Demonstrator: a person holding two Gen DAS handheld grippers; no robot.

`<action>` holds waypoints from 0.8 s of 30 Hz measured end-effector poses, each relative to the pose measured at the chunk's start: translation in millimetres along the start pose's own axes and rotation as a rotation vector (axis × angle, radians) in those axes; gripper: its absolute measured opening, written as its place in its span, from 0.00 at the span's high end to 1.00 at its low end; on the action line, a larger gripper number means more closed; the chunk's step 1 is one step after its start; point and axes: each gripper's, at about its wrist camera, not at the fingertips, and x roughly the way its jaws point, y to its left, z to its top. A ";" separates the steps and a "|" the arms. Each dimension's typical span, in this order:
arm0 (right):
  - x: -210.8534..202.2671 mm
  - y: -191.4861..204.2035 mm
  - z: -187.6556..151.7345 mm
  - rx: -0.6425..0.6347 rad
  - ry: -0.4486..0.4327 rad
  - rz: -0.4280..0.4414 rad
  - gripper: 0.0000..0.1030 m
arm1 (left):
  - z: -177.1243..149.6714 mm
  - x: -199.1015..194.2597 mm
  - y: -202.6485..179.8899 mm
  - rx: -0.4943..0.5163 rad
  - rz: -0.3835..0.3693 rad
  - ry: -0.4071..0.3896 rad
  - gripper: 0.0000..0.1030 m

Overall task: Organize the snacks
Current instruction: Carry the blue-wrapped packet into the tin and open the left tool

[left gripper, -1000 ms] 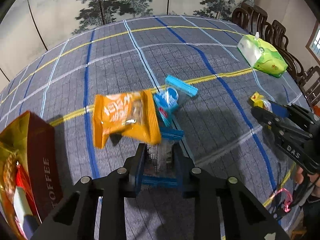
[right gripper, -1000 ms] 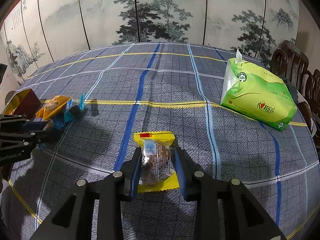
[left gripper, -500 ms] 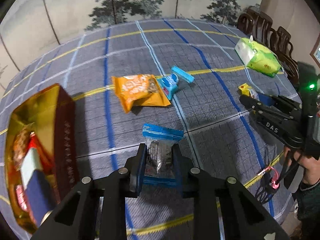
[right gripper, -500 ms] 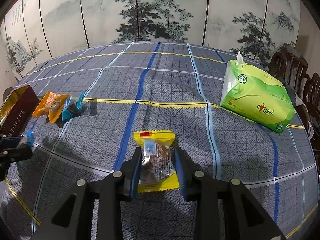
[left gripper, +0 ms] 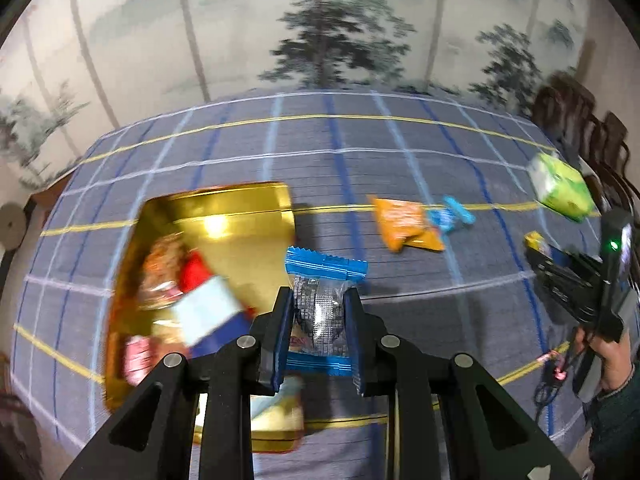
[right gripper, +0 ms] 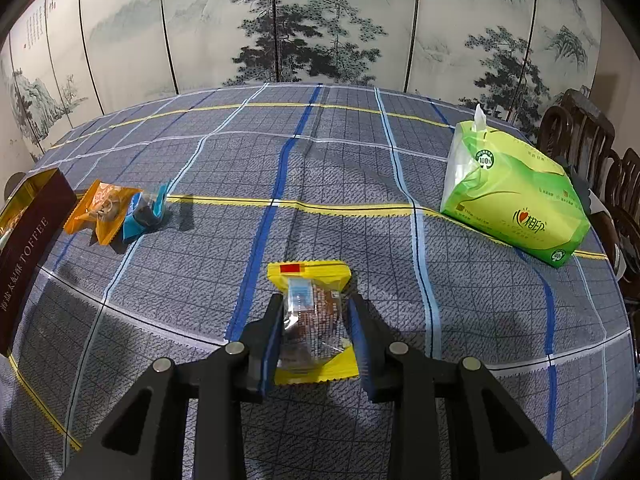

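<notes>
Left gripper: my left gripper (left gripper: 319, 312) is clamped on a blue-edged snack packet (left gripper: 320, 308), its pads pressing the clear middle on both sides; I carry it clear of the cloth.
Blue-edged packet position: it hangs above the near right edge of the gold box (left gripper: 224, 216), partly over the box and partly over the counter (left gripper: 360, 152).
Gold box: open-topped, with several wrapped snacks (left gripper: 176, 280) lying inside; they are blurred in the left wrist view and I cannot tell them apart. From the right wrist view its dark side reads TOFFEE (right gripper: 28, 248).
Right gripper: my right gripper (right gripper: 314, 332) is closed on a yellow-edged snack packet (right gripper: 312, 316), the pads touching its clear middle. I cannot tell whether the packet is lifted or rests on the cloth.
Loose snacks: an orange packet (right gripper: 102, 210) and a small blue packet (right gripper: 144, 216) lie on the counter touching each other, just beside the box and well apart from my right gripper.
Tissue pack: a green tissue pack (right gripper: 516, 200) sits at the far right of the counter, a tissue sticking up from its top.
Counter: covered by a grey plaid cloth with blue, white and yellow lines.
Surroundings: a painted folding screen (right gripper: 320, 32) stands behind the counter; dark wooden chairs (right gripper: 588, 136) line the right side.
Person: a hand (left gripper: 612, 356) grips the right gripper's handle at the right edge of the left wrist view.
</notes>
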 end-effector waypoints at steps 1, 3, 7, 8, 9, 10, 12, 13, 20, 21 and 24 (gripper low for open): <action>-0.1 -0.1 0.1 -0.001 0.000 -0.001 0.69 | -1.2 0.1 8.3 -0.017 0.009 0.005 0.79; -0.5 0.2 0.5 -0.003 0.000 -0.004 0.69 | -4.3 0.8 24.9 -0.045 0.036 0.015 0.79; -0.7 1.2 -0.1 -0.005 0.001 -0.006 0.69 | -14.5 4.0 47.1 -0.074 0.075 0.037 0.79; -0.7 1.6 0.0 -0.005 0.000 -0.007 0.69 | -17.2 4.7 53.0 -0.082 0.079 0.043 0.79; -0.4 1.8 0.2 -0.005 0.001 -0.007 0.69 | -19.4 5.5 58.4 -0.091 0.088 0.047 0.79; -0.7 1.7 0.1 -0.006 0.001 -0.008 0.69 | -21.2 6.6 62.4 -0.099 0.097 0.050 0.79; -0.6 1.4 0.2 -0.006 0.001 -0.008 0.69 | -24.2 7.6 70.3 -0.115 0.106 0.056 0.78; -1.3 2.8 -0.5 -0.006 0.000 -0.009 0.69 | -25.3 8.6 74.3 -0.124 0.111 0.059 0.78; -1.6 2.5 -0.5 -0.007 0.000 -0.010 0.69 | -31.4 21.8 91.1 -0.151 0.129 0.104 0.78; -1.3 3.0 -0.4 -0.007 0.000 -0.010 0.69 | -33.0 23.5 92.0 -0.148 0.131 0.109 0.78; -1.3 3.2 -0.4 -0.007 0.000 -0.010 0.69 | -37.3 27.4 93.6 -0.148 0.132 0.120 0.78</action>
